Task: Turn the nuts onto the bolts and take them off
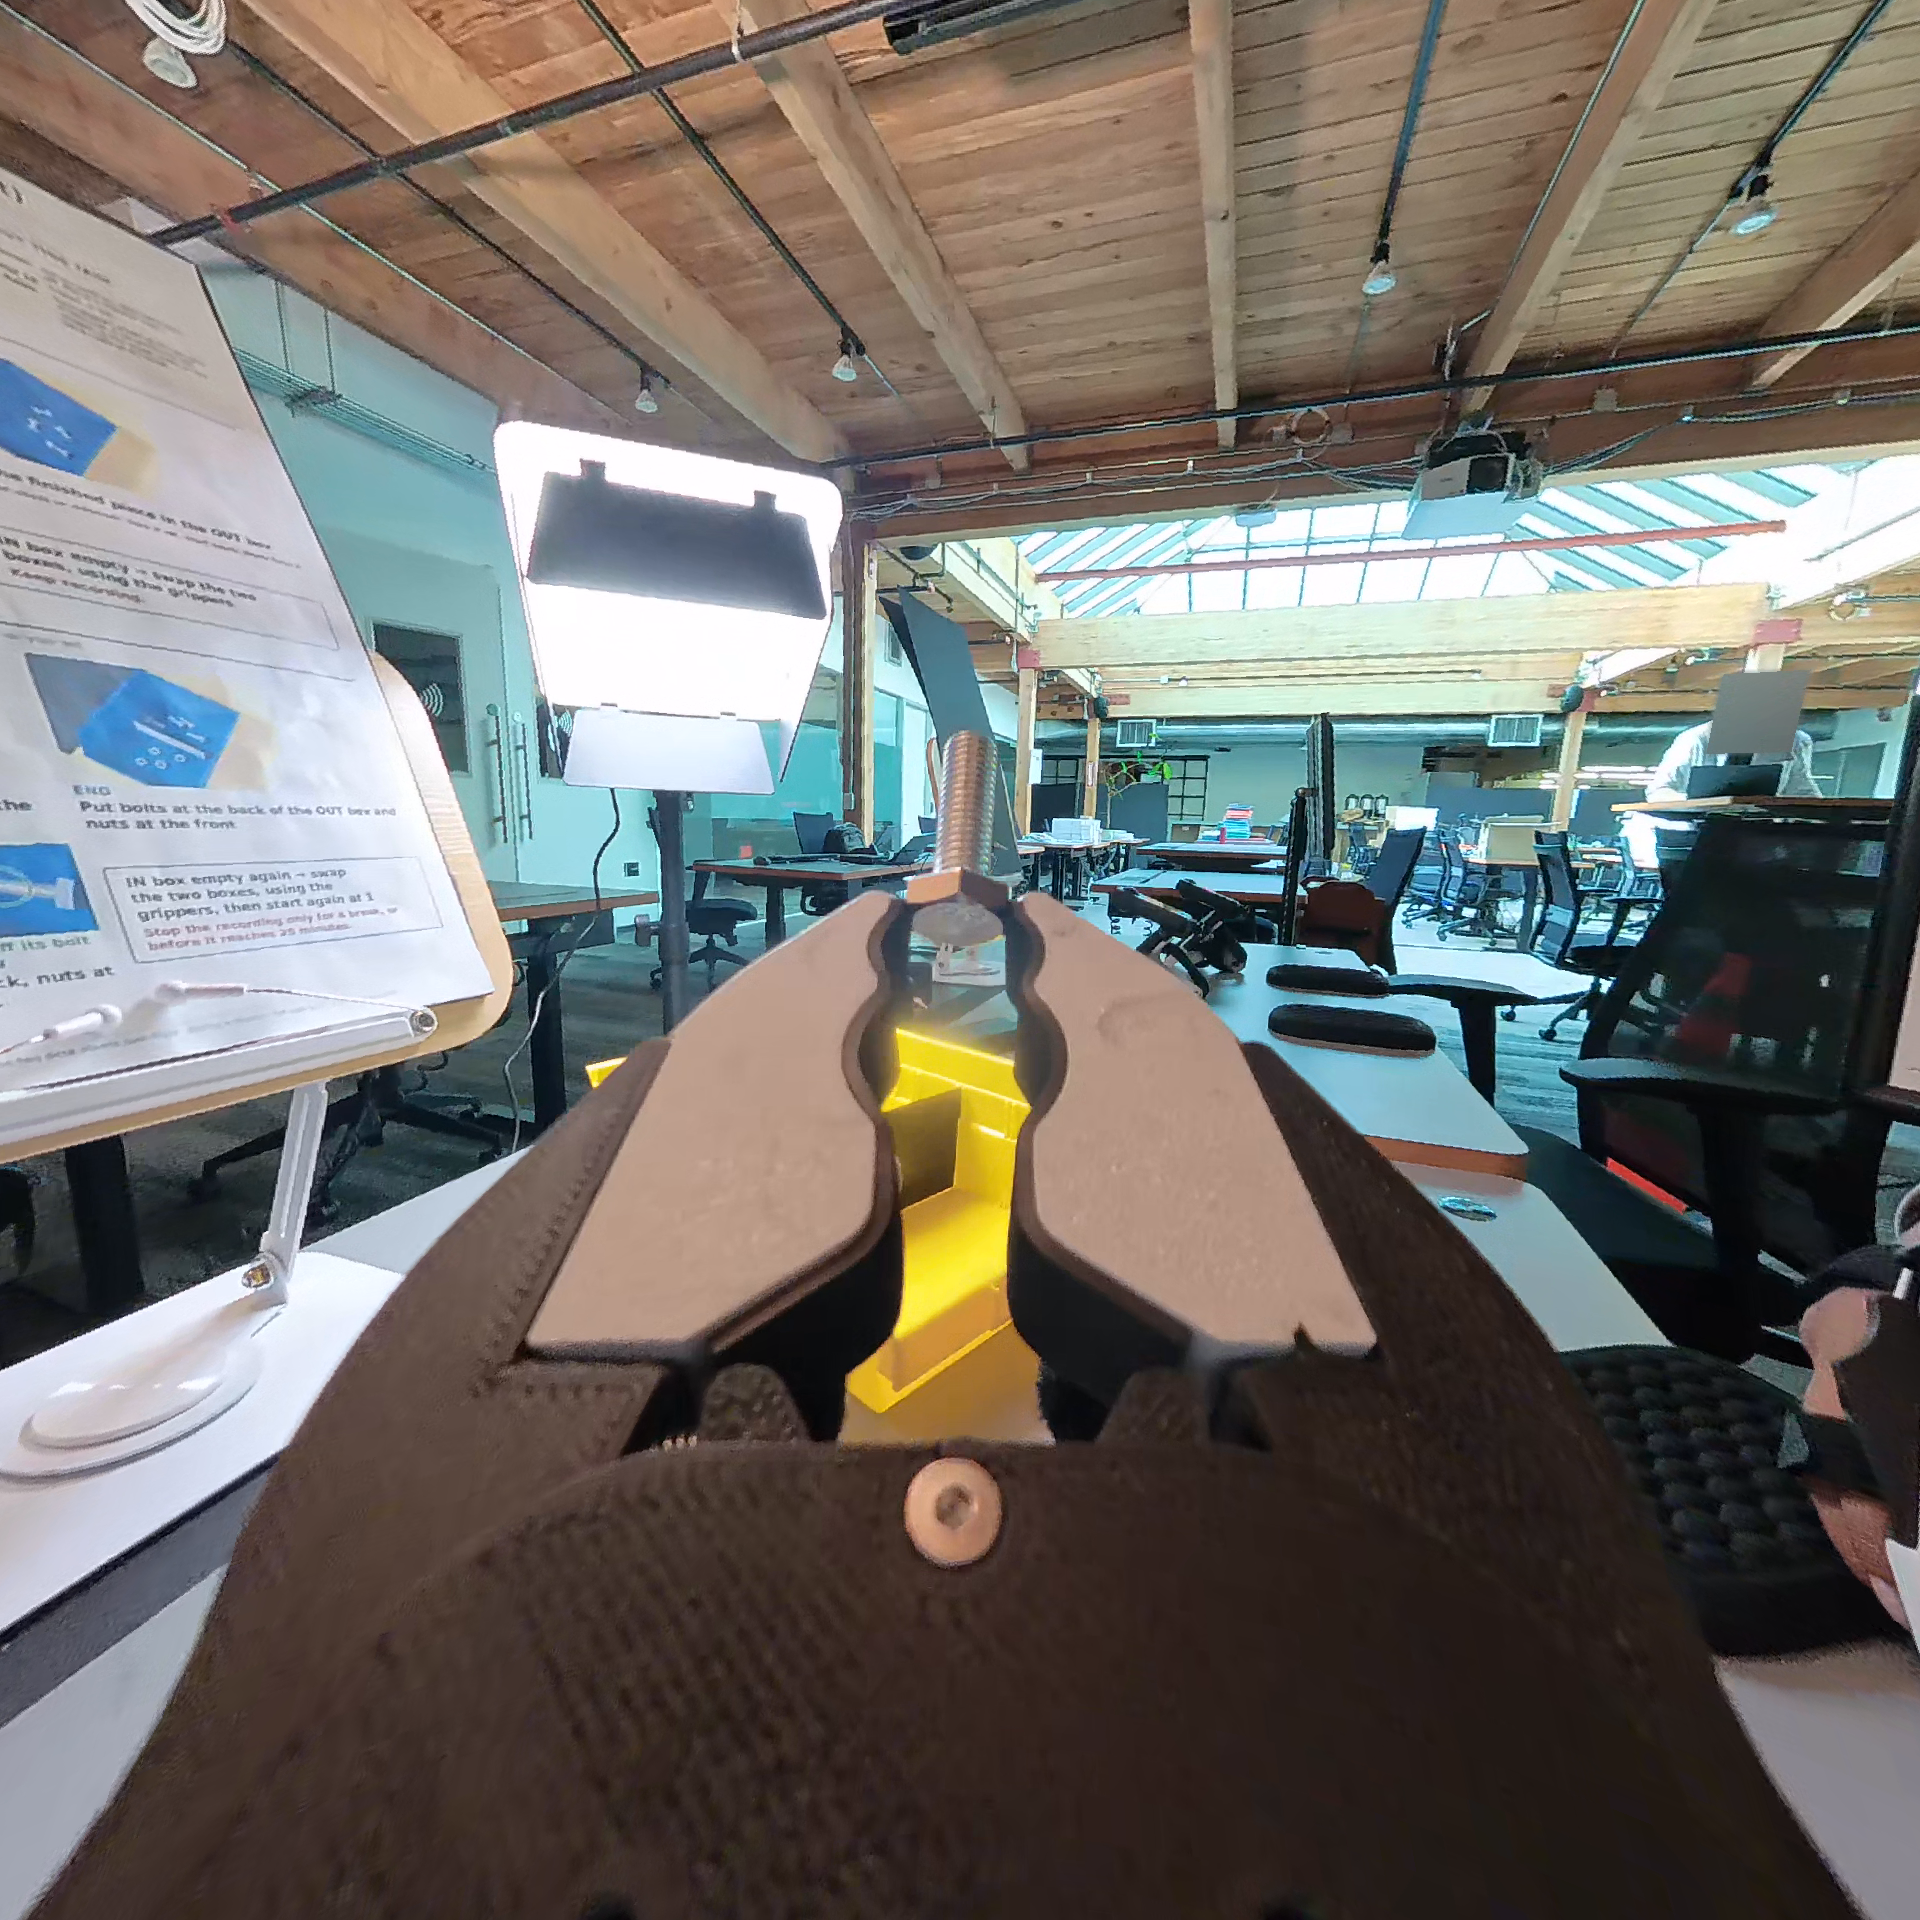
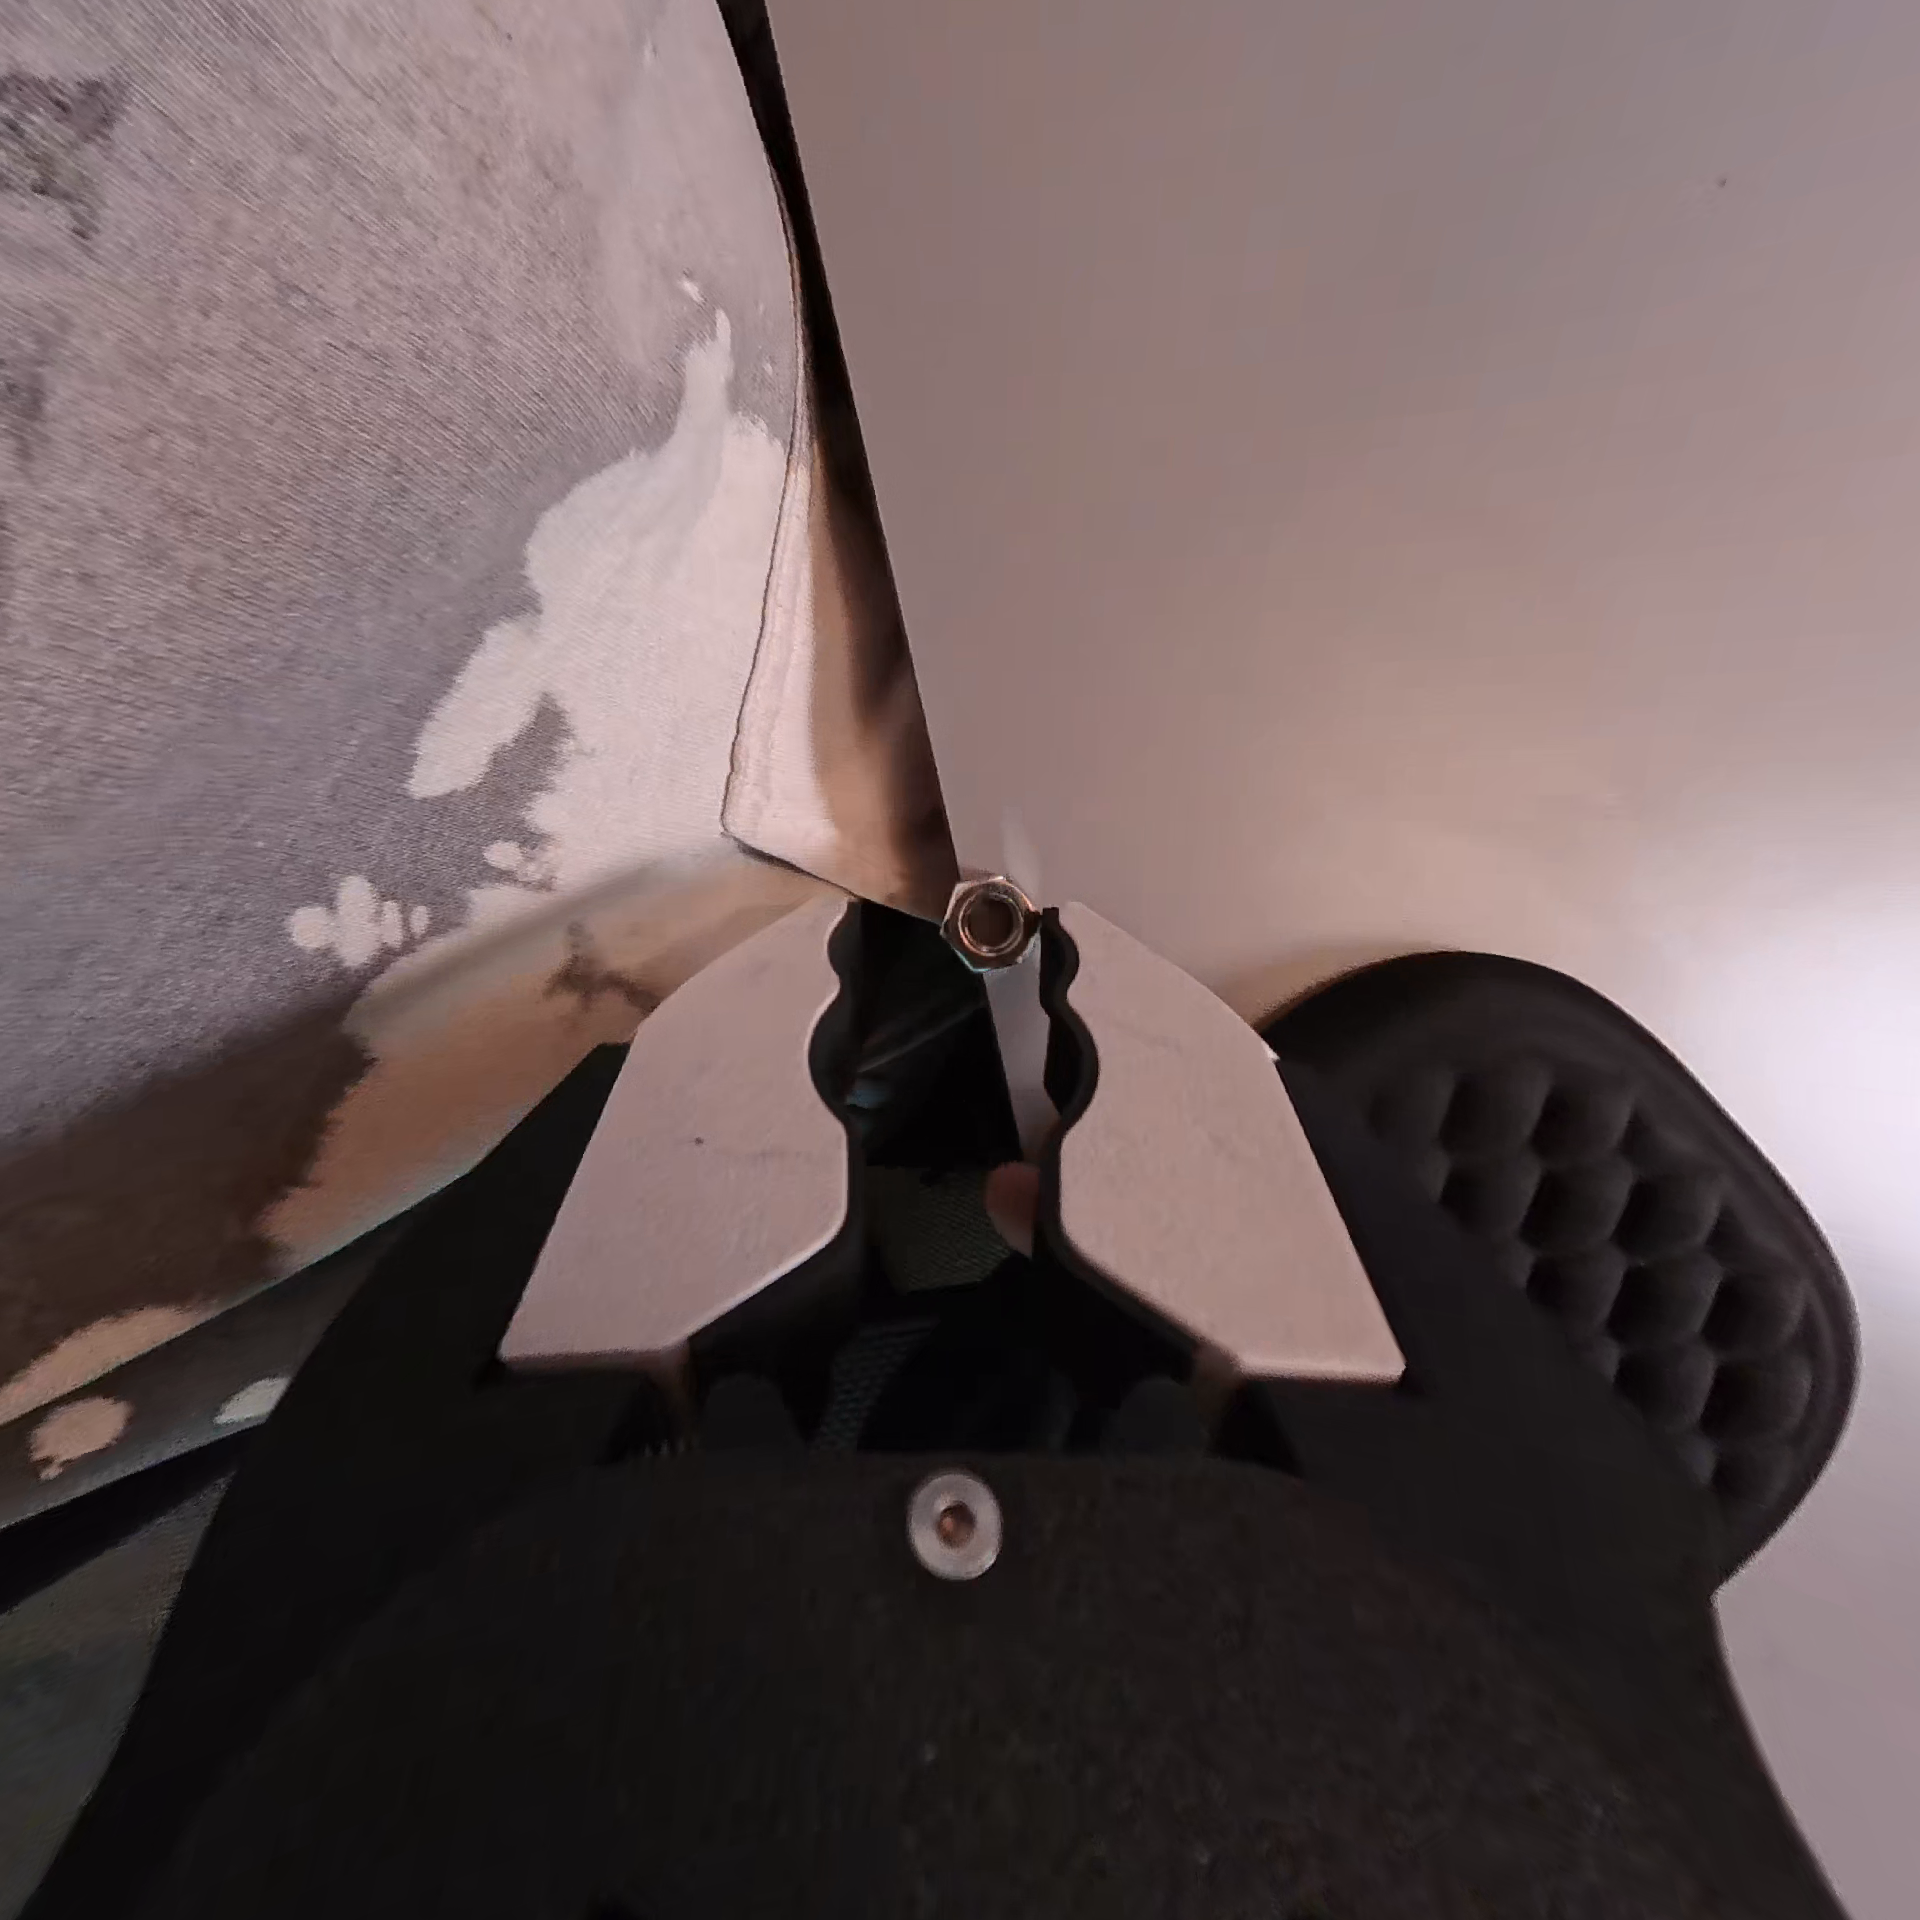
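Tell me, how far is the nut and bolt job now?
Done: both parts are picked up. In hand: the left gripper clamps the bolt by its head, thread upward; the right gripper pinches the nut. Left: no nut shows on the thread, so threading remains.

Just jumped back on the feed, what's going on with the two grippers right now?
The left gripper is shut on a bolt, gripping its head so the threaded shaft sticks up and away. The right gripper pinches a nut at its fingertips, hole facing the camera. The two parts are apart: the nut is not on the bolt. A yellow box sits below the left gripper.
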Demonstrator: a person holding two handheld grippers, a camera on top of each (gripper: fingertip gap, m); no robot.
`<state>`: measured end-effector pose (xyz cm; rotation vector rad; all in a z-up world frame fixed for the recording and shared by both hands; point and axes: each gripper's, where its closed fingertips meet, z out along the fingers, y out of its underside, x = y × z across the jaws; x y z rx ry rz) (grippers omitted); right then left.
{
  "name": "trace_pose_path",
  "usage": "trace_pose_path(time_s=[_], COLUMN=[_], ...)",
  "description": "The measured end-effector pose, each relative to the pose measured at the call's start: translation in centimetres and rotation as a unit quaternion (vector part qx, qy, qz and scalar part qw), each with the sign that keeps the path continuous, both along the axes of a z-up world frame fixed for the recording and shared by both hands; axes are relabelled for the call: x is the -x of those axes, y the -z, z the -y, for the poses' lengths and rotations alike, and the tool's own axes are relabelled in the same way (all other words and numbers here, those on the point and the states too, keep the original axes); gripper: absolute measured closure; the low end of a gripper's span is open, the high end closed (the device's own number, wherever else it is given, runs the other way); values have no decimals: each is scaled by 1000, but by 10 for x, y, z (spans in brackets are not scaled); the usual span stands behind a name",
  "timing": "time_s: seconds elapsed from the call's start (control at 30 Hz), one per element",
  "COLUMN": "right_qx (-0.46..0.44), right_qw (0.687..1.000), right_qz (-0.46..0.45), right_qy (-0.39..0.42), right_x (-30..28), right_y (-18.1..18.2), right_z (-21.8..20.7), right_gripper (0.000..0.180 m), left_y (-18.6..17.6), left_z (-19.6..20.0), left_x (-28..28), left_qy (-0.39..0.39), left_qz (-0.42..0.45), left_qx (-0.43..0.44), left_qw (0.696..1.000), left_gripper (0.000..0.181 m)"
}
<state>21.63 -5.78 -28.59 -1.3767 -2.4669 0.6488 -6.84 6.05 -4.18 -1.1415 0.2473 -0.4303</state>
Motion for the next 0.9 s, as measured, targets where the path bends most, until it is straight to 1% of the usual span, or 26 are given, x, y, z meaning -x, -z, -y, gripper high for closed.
trace_pose_path(time_s=[0.07,0.13,0.23,0.3,0.37,0.47,0.57,0.67,0.73,0.8,0.83,0.9], right_qx=[-12,-32,-35,-16,-13,-34,-69,-95,-102,-95,-81,-51], right_qw=[1000,999,999,1000,999,993,977,961,955,952,954,963], right_qz=[8,12,20,3,-24,-86,-146,-175,-175,-168,-163,-137], right_qy=[-2,1,6,10,29,78,137,192,218,237,238,226], right_x=[0,2,6,13,28,61,102,145,172,197,208,224], right_y=[2,5,5,-3,-19,-57,-101,-133,-140,-138,-133,-118], right_z=[-1,-5,-7,-12,-34,-99,-183,-268,-318,-357,-368,-378], right_gripper=[149,160,161,162,162,162,162,162,162,162,162,162], left_y=[-3,-6,-9,-11,-10,-6,0,6,10,12,14,15], left_z=[3,5,7,8,8,5,2,-1,-2,-2,-3,-2], left_x=[0,1,2,4,5,10,18,28,35,41,44,48], left_qy=[0,0,-1,-2,-3,-7,-17,-28,-35,-44,-47,-53], left_qz=[-1,-1,-3,-2,-2,1,7,12,13,12,9,5], left_qx=[-4,-8,-12,-13,-12,-7,1,9,14,16,18,19], left_qw=[1000,1000,1000,1000,1000,1000,1000,1000,999,999,999,998], left_gripper=[162,162,162,162,162,162,163,163,162,162,163,163])
